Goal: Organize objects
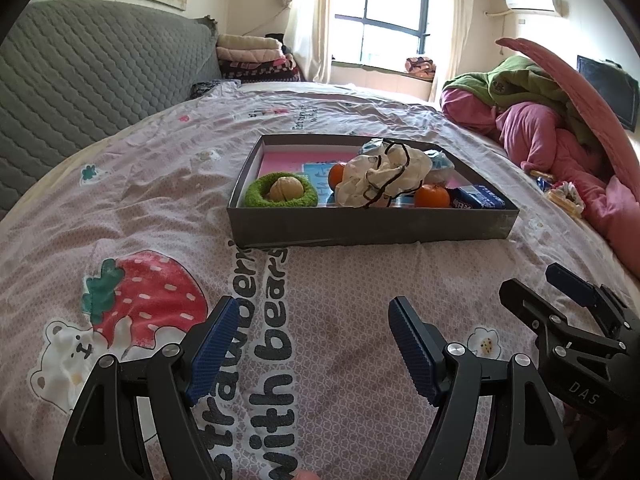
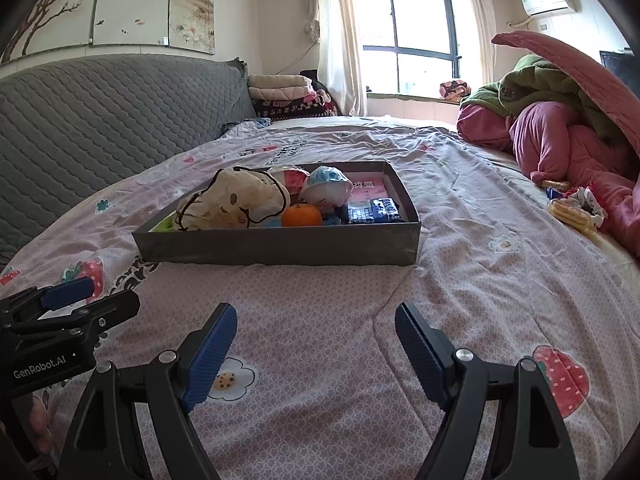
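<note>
I'm in a home bedroom, working on top of a bed. Under me spreads a pink quilt (image 1: 340,120) printed with strawberries and bears, and a grey quilted headboard (image 2: 100,120) runs along the left. Above it hangs a painted panel of blossoms (image 2: 120,0). Folded blankets (image 1: 250,56) are stacked in the far corner beside pale curtains (image 2: 340,40) and a dark-framed window (image 2: 416,32). An air conditioner (image 2: 550,0) sits high on the wall, and a heap of pink and green bedding (image 2: 560,128) is piled at the right.
</note>
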